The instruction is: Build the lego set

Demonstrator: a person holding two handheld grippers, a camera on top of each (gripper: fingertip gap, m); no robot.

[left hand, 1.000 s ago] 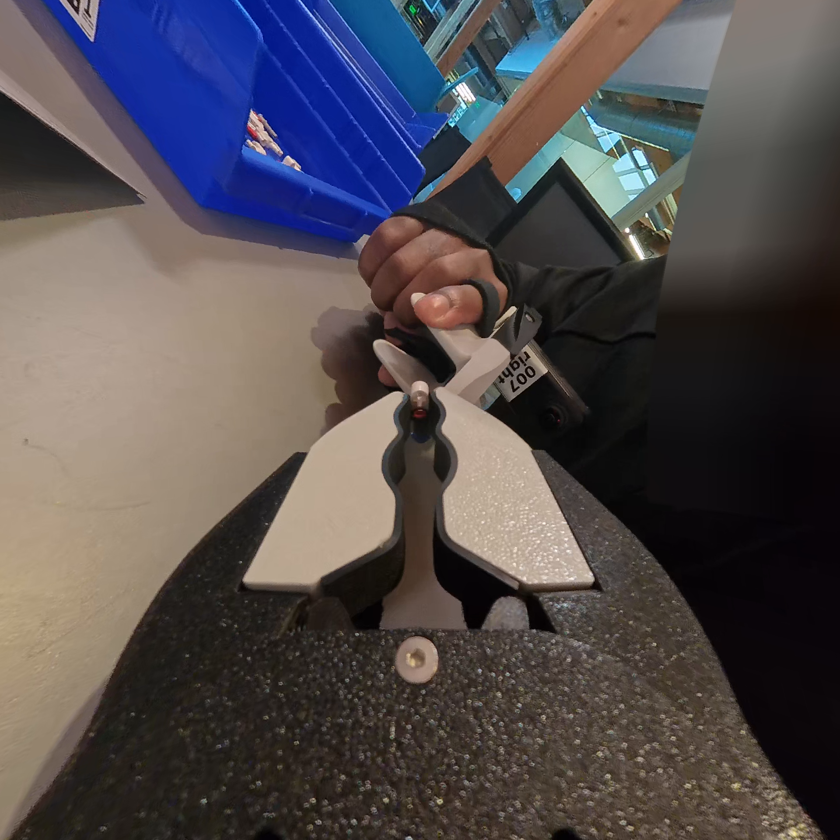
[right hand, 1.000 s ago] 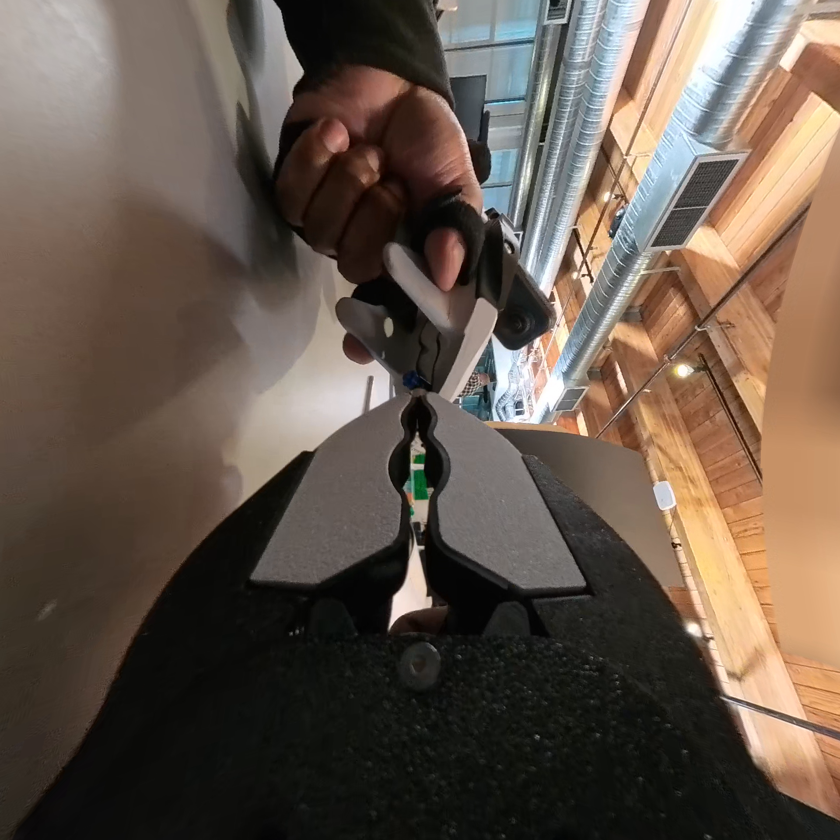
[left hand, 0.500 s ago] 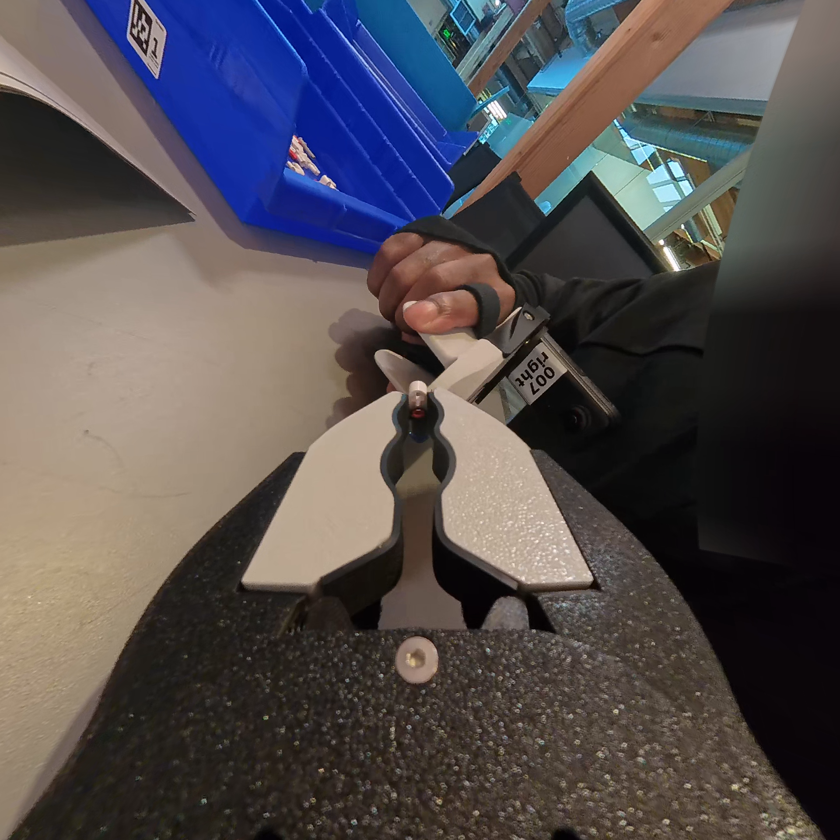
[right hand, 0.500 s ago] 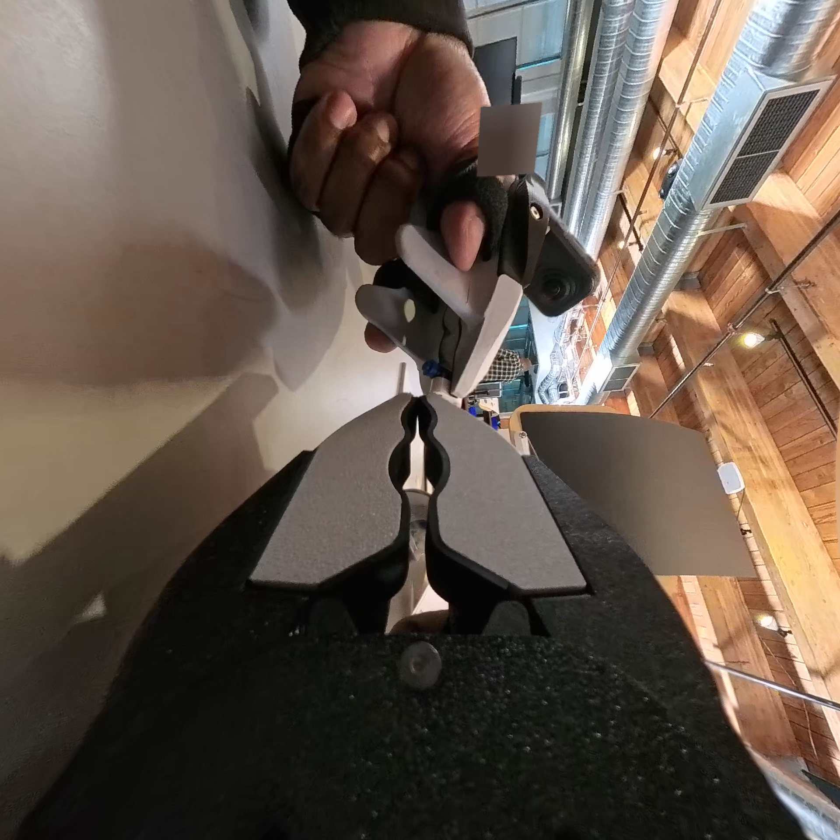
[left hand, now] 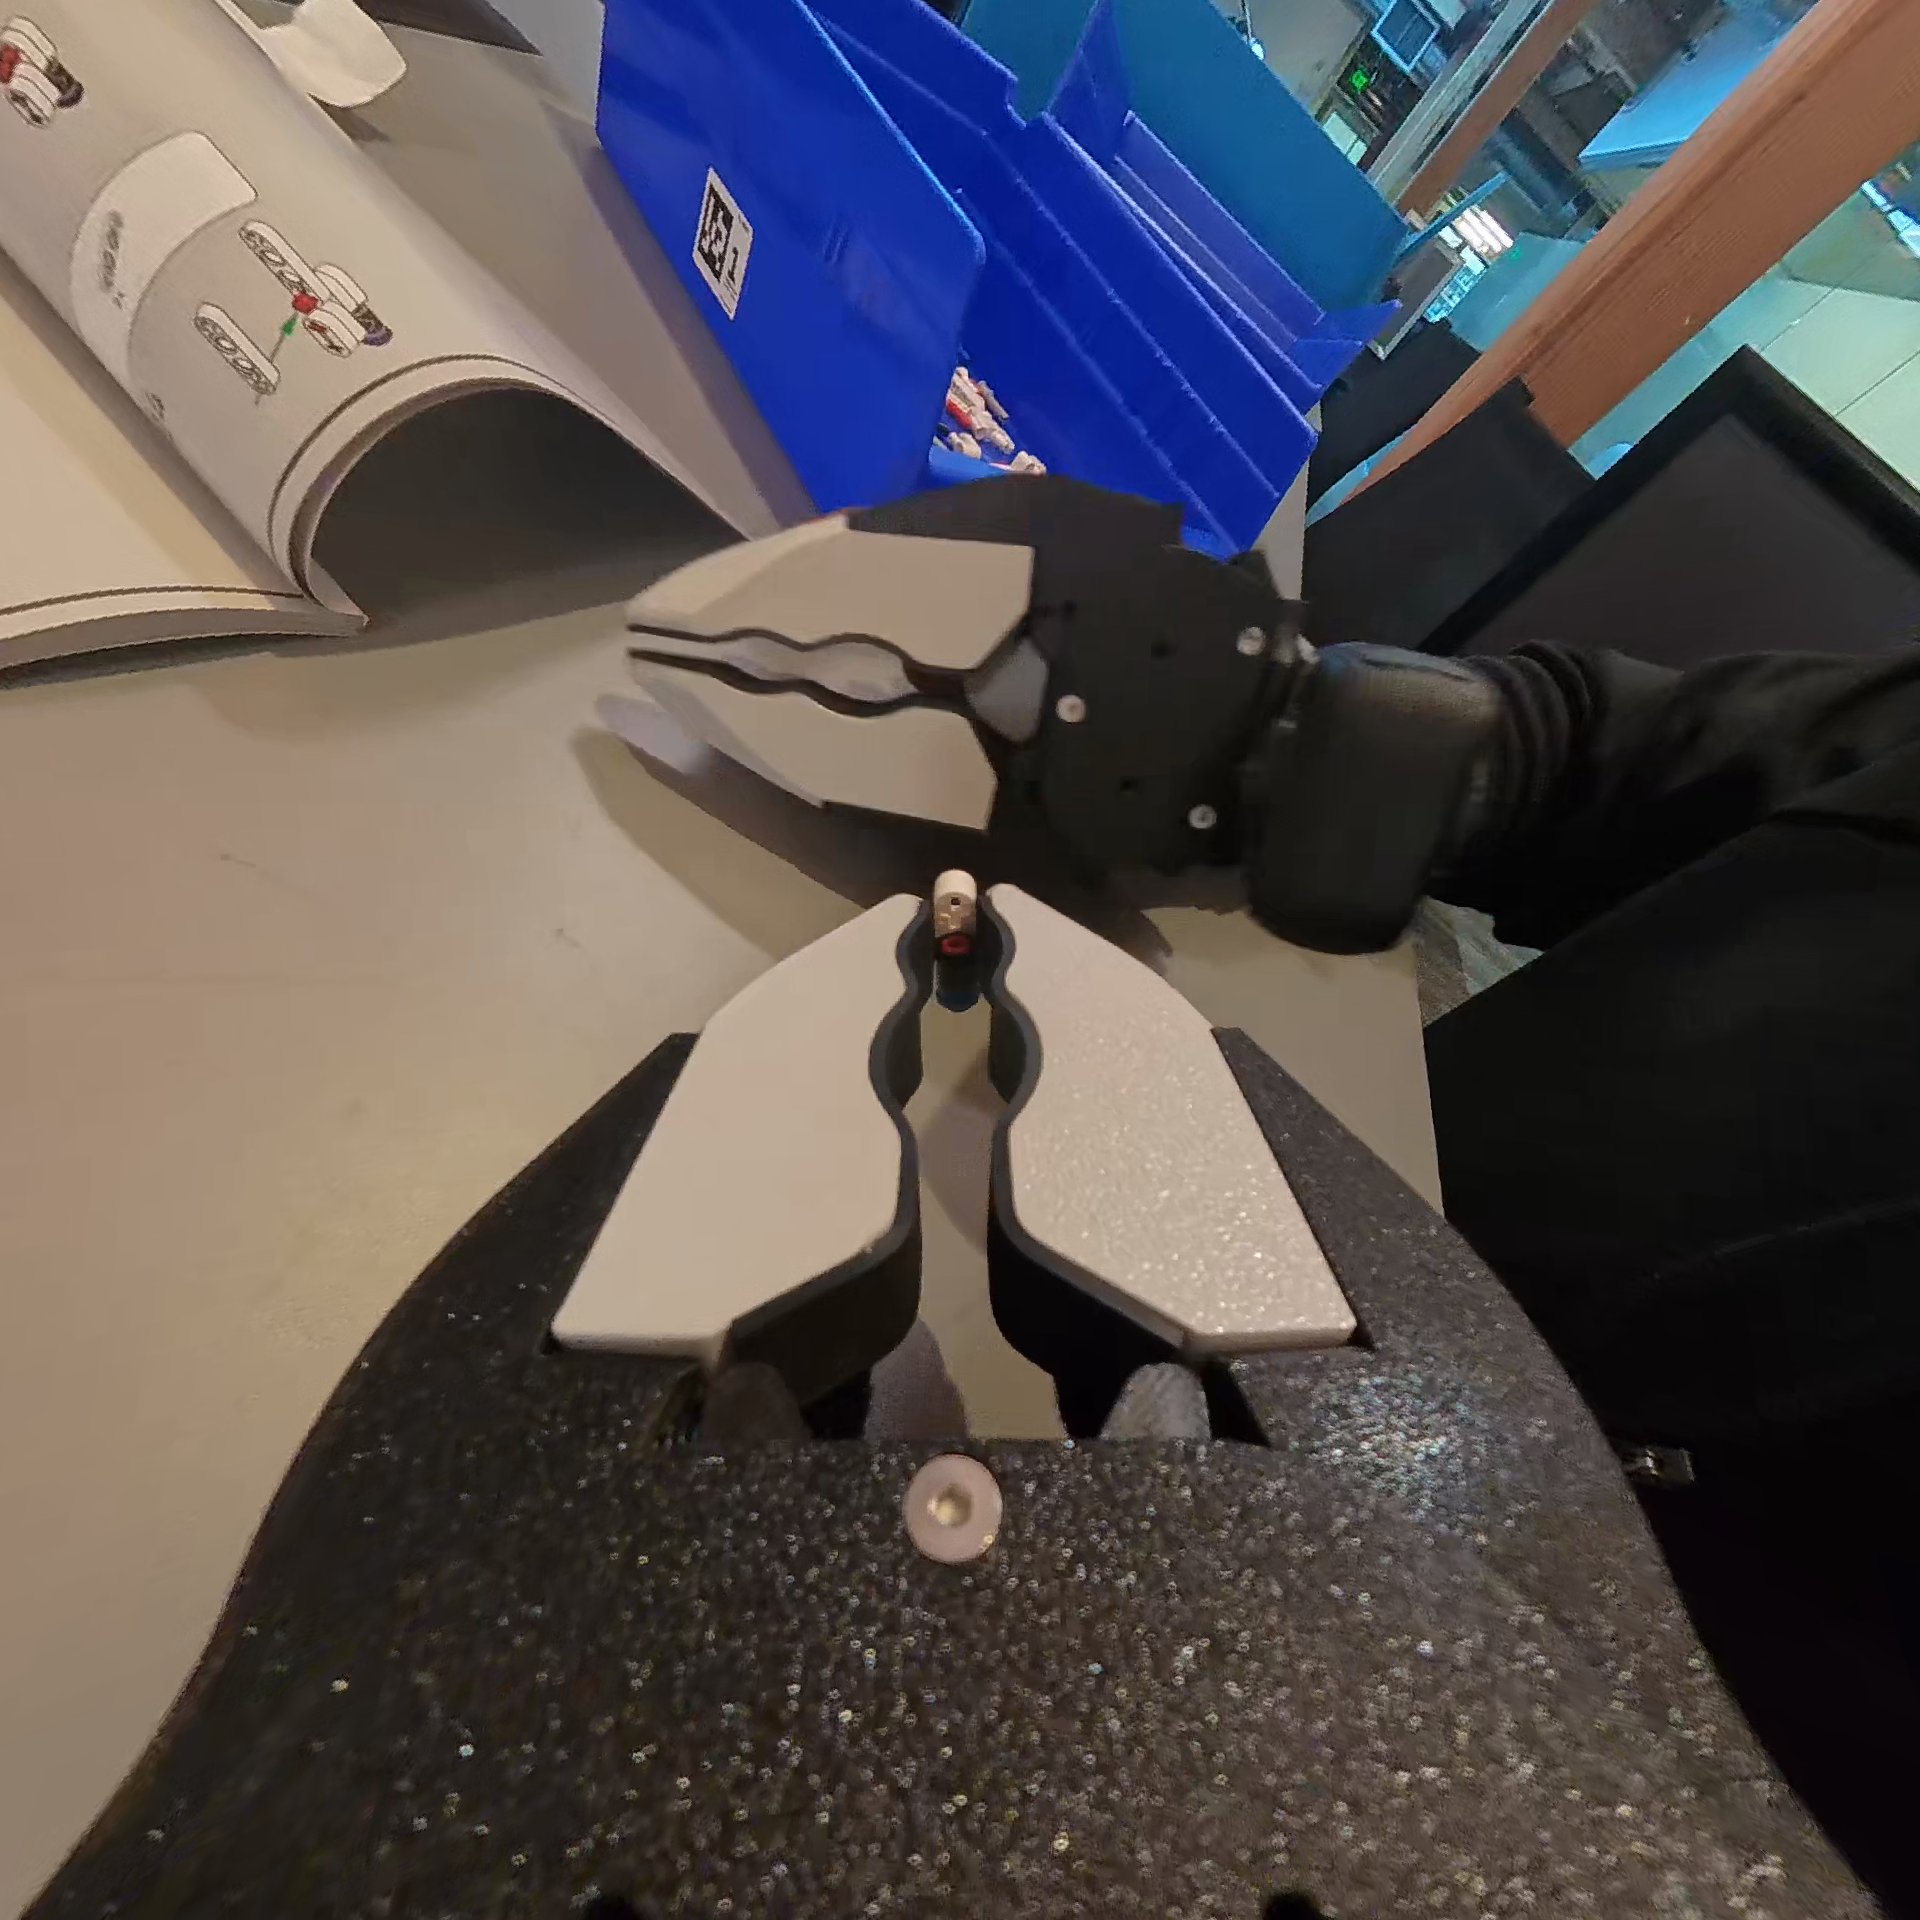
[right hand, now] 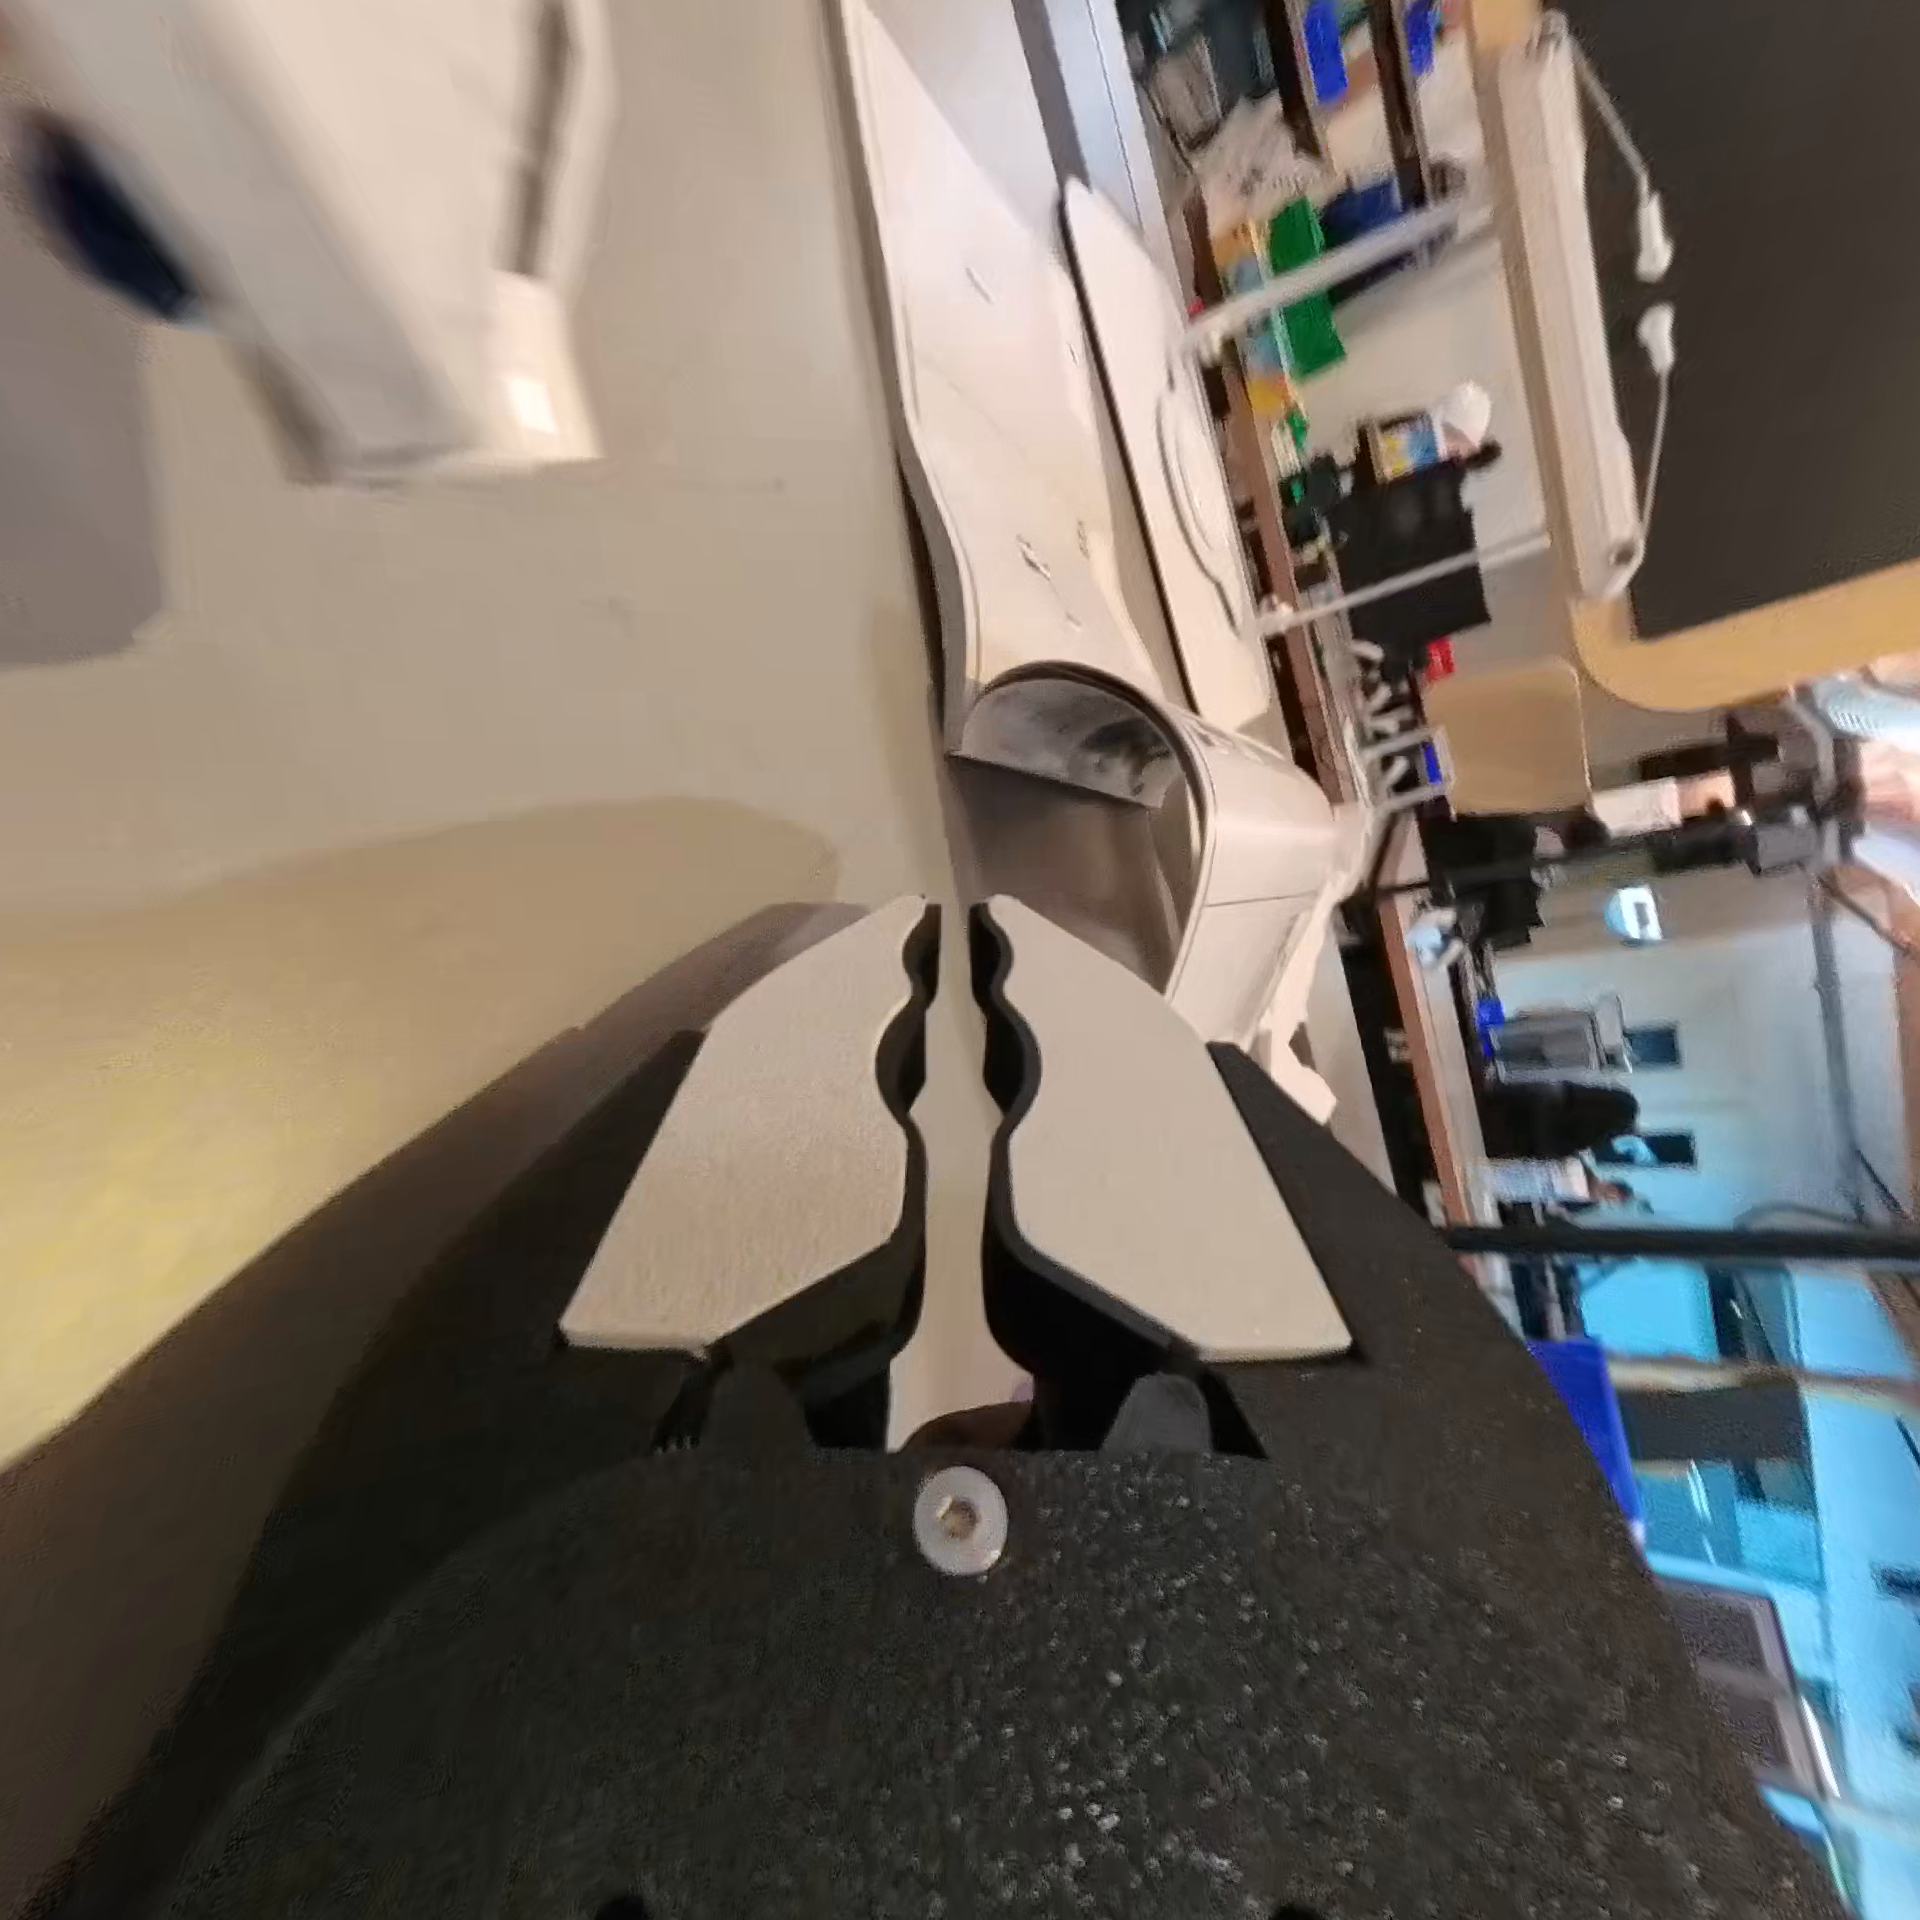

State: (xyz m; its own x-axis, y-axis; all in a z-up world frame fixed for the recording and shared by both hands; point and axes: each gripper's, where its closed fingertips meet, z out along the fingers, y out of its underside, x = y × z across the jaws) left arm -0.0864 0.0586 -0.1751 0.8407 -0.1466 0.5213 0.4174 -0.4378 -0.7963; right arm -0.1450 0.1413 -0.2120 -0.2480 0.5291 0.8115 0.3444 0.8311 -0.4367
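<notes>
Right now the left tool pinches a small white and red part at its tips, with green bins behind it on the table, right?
Not quite: the bins are blue, as the left wrist view shows. The left tool does pinch a small white and red part at its tips.

On my left feed I see blue bins (left hand: 935, 270) at the back of the pale table (left hand: 260, 987), the nearest wearing a white sticker (left hand: 720, 244). An open booklet (left hand: 239, 343) of diagrams lies left of them, one page curled up. Behind stands a wooden beam (left hand: 1662, 218).
</notes>
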